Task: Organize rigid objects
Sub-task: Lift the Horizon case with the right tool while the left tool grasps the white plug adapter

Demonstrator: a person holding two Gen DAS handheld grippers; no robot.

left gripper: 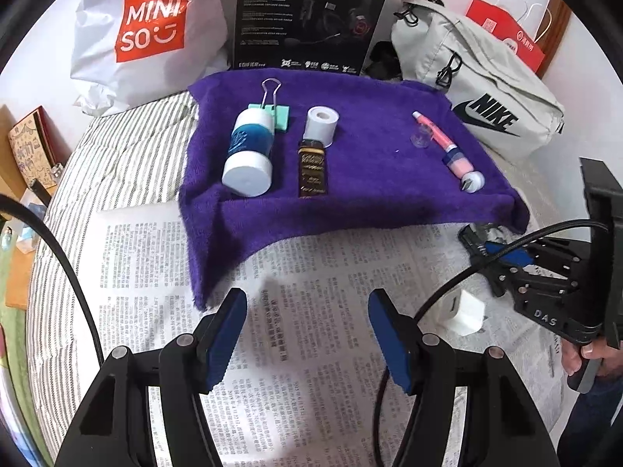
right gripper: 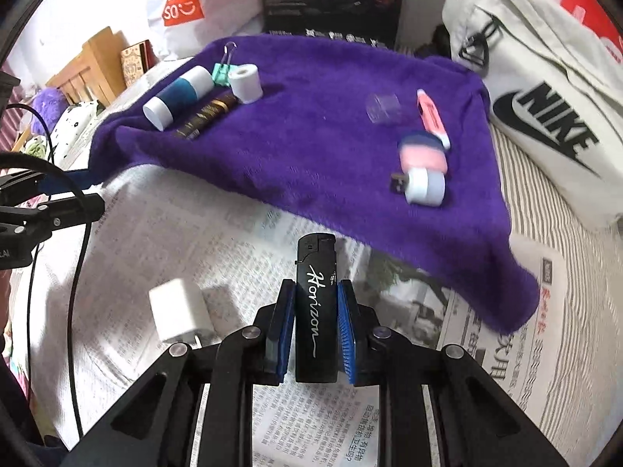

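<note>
Now black lighter (right gripper: 315, 307) clamped upright between blue fingers (right gripper: 281, 334) of right gripper (right gripper: 315, 330), over newspaper (right gripper: 303, 420). White charger (right gripper: 181, 311) seen just left. Left gripper (left gripper: 307, 334) held half open, nothing gripped, short of purple towel (left gripper: 350, 202).

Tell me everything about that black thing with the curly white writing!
It is a black lighter, a slim, glossy, plastic-looking block with "Horizon" in white script running along its body. Its dark top end, with a small button and nozzle, points away from the camera. The right gripper is shut on it, the blue-padded jaws pressing its two long sides. Beneath it lies newspaper.
</note>
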